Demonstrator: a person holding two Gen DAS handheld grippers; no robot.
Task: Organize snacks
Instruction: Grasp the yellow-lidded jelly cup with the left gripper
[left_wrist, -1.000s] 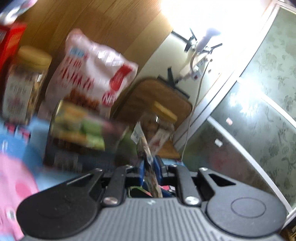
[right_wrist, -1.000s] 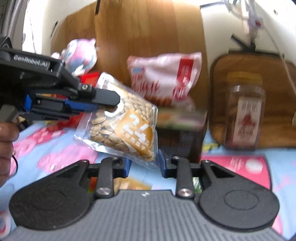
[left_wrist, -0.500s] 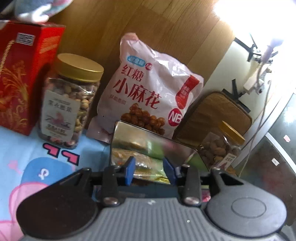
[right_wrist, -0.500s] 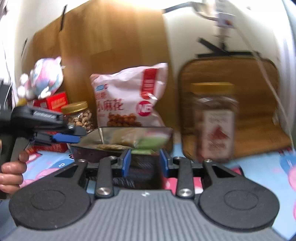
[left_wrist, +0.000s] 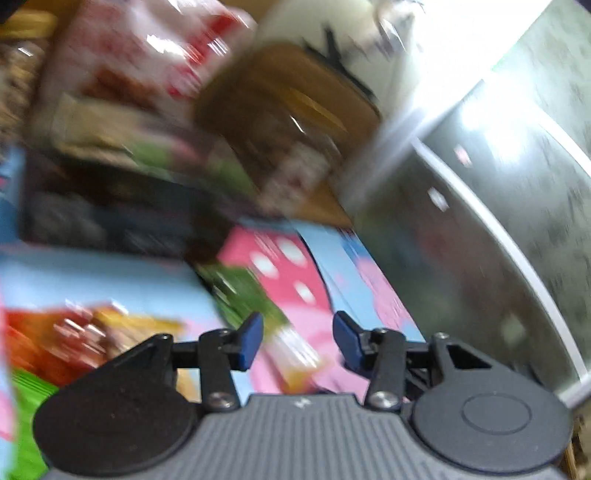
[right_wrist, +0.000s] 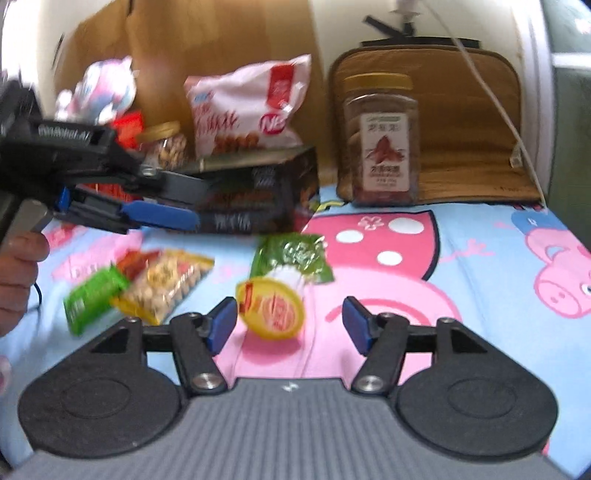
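Right hand-held gripper (right_wrist: 288, 325) gapes before yellow round snack (right_wrist: 271, 308).

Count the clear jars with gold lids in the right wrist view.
2. The tall jar stands on the brown mat at right; the short jar sits left of the pink bag, partly hidden.

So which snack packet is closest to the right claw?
The round yellow packet with the red label. It lies just ahead of the open right claw, while the green packet and the peanut packet lie farther off.
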